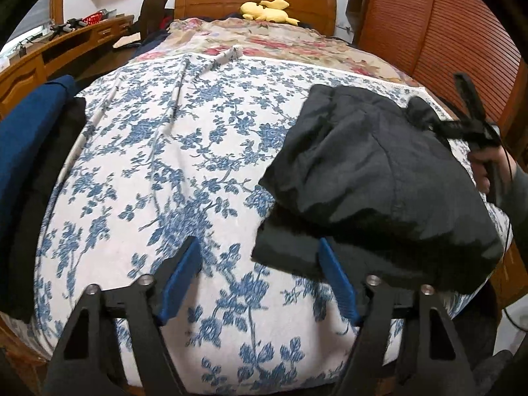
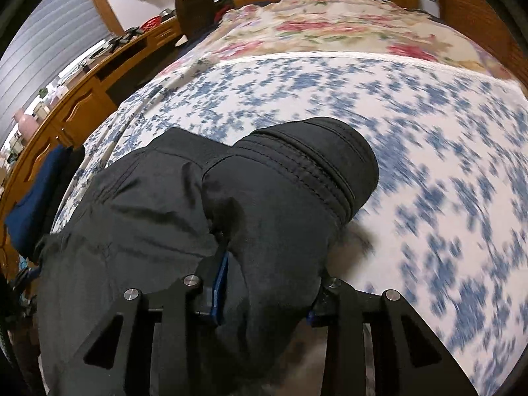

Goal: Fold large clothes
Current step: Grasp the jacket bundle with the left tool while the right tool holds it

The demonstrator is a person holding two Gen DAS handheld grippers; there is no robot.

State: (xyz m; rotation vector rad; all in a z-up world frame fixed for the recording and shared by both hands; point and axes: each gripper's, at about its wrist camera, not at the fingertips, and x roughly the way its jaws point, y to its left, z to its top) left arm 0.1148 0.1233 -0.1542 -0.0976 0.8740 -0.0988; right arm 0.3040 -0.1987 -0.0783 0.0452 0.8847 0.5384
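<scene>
A black garment point(image 1: 379, 178) lies bunched and partly folded on the right side of the blue-flowered bedspread point(image 1: 184, 171). My left gripper point(image 1: 260, 283) is open and empty above the bed, its right finger beside the garment's near edge. My right gripper point(image 1: 462, 128) shows at the garment's far right corner. In the right wrist view the right gripper point(image 2: 264, 280) is closed on a thick fold of the black garment point(image 2: 264, 198), lifted off the bedspread point(image 2: 429, 132); the fabric hides the fingertips.
A dark blue cloth point(image 1: 26, 138) and black fabric lie at the bed's left edge. A wooden desk point(image 1: 66, 49) runs along the left. A yellow plush toy point(image 1: 267, 11) sits by the headboard. A wooden wardrobe point(image 1: 445, 33) stands at the right.
</scene>
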